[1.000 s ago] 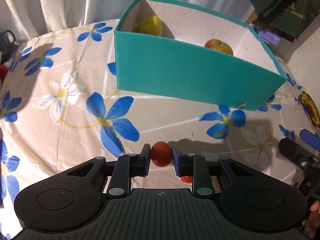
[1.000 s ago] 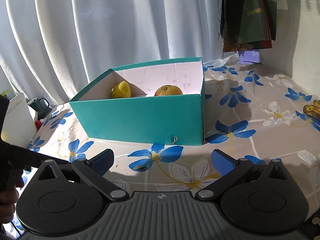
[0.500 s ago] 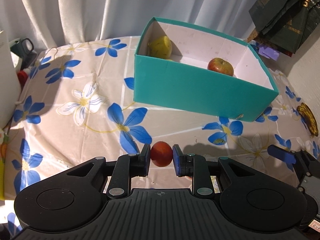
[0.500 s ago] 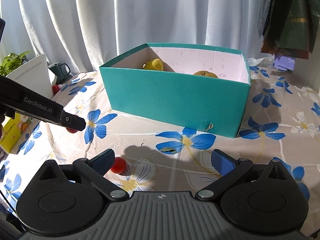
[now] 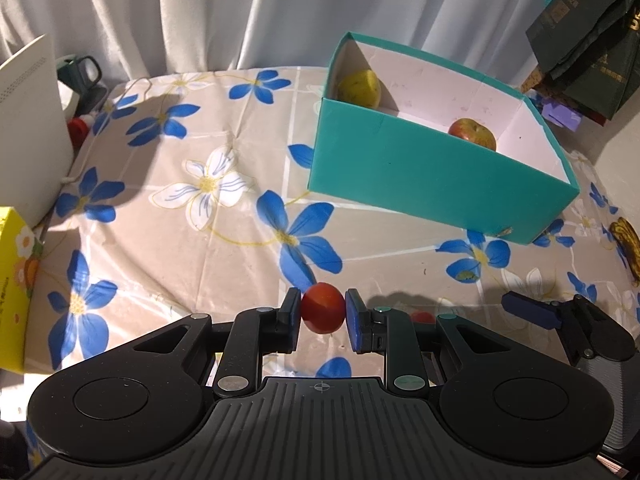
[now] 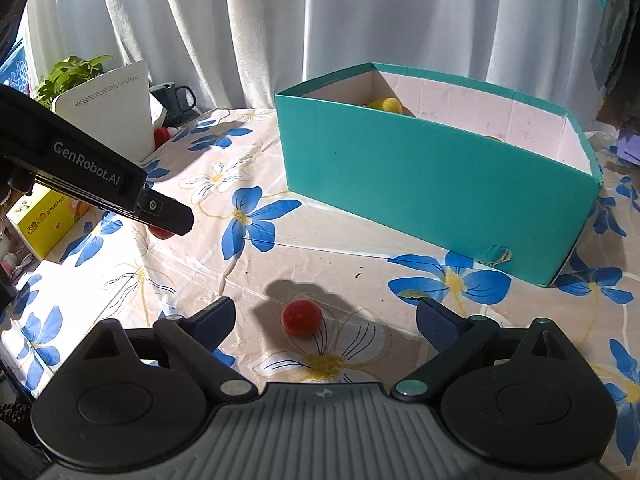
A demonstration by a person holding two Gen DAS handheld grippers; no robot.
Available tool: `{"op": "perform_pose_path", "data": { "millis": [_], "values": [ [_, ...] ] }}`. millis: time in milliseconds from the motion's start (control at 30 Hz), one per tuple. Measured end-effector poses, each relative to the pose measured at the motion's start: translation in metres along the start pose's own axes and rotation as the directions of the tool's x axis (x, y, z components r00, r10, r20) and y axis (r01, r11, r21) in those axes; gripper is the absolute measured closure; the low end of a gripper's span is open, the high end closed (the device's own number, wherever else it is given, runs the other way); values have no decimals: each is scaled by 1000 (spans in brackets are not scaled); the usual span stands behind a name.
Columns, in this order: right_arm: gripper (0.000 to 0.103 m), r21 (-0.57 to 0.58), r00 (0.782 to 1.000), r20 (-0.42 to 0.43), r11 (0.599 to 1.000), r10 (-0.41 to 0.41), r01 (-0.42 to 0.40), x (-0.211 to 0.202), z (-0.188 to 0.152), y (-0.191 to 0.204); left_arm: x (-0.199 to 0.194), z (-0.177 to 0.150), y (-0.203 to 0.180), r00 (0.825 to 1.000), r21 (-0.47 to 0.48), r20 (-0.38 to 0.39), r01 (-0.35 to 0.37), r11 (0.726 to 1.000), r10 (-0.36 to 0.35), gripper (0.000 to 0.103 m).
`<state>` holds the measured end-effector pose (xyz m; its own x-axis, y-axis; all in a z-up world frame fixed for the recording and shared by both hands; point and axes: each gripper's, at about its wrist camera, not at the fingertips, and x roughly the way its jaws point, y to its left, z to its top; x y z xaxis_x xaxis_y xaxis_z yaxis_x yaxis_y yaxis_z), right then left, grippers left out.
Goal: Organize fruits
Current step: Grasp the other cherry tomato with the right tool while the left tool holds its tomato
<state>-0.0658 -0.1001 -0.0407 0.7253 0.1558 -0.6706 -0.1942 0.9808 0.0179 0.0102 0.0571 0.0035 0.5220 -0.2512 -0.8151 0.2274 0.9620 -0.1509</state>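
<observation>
Mostly open tablecloth (image 5: pixel 224 152) beside box (image 5: pixel 432 184)

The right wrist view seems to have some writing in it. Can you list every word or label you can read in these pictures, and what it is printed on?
"GenRobot.AI": white letters on the side of the left gripper.
"Plus": ends a line on the yellow box; the characters before it are too small to read.
Gold lettering on the dark green bag: too blurred to read.
The teal box: no text.
</observation>
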Motion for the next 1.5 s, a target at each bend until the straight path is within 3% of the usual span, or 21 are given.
{"op": "perform_pose_path", "data": {
  "millis": [333, 500, 767, 967, 1300, 1500],
  "values": [
    [16, -33, 999, -33, 999, 37, -39, 19, 2, 7, 2, 1, 6, 1000, -16, -7, -4, 1000, 4, 76],
    [45, -23, 996, -70, 999, 47, -49, 35, 4, 8, 5, 1, 6, 1000, -13, -14, -5, 1000, 4, 76],
    [58, -30, 995, -95, 999, 39, -42, 43, 2, 9, 8, 3, 6, 1000, -7, -19, -1, 1000, 1, 76],
    [77, -74, 996, -86, 997, 7, -14, 43, 1, 12, 11, 3, 5, 1000, -2, -23, 8, 1000, -8, 76],
    [77, 4, 999, -34, 999, -40, 40, 21, 6, -4, 9, 8, -4, 1000, 33, -11, 11, 999, -11, 76],
    [77, 107, 991, 37, 987, -126, 121, -12, 13, -30, 1, 25, -23, 999, 92, 28, 26, 995, -29, 76]
  ]
}}
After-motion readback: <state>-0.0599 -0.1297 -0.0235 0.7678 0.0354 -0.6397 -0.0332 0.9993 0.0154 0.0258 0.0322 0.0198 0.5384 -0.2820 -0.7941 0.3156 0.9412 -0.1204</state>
